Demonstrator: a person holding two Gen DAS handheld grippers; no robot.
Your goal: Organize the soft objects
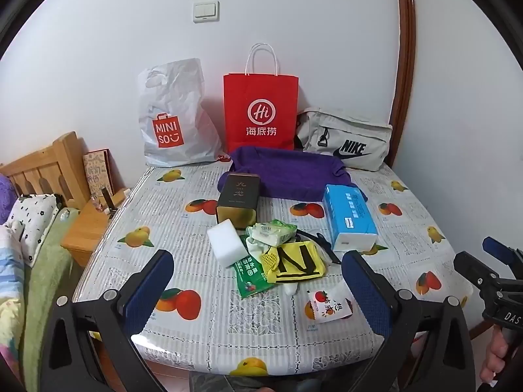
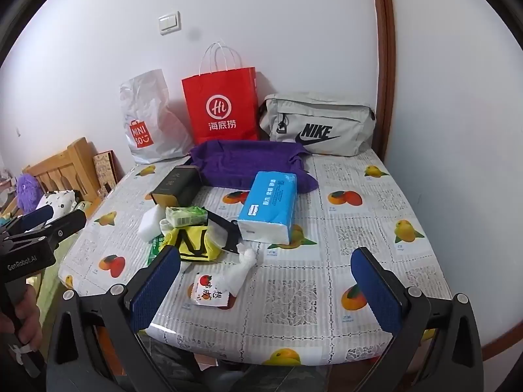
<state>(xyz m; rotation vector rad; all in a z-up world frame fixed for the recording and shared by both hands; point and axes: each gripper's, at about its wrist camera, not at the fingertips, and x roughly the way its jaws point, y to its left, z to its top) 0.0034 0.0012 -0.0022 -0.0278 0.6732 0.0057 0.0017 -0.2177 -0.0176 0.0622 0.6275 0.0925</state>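
A pile of small things lies mid-table: a white sponge [image 1: 227, 241], a green tissue pack [image 1: 271, 232], a yellow cloth with black stripes [image 1: 297, 264] and a white sock [image 2: 242, 268]. Behind the pile a purple towel [image 1: 287, 176] lies folded, with a blue tissue pack [image 1: 349, 219] at its right corner. My left gripper [image 1: 258, 258] hovers open over the table's near edge, facing the pile, with nothing between its fingers. My right gripper [image 2: 265, 251] is open too and holds nothing; the blue tissue pack [image 2: 268, 209] lies ahead of it.
A dark tin box [image 1: 238, 199], a green snack packet [image 1: 251, 277] and a red-and-white sachet [image 1: 330, 303] lie among the pile. A Miniso plastic bag [image 1: 173, 121], a red paper bag [image 1: 261, 111] and a grey Nike bag [image 1: 346, 140] stand against the wall. A bed [image 1: 42, 261] flanks the table's left.
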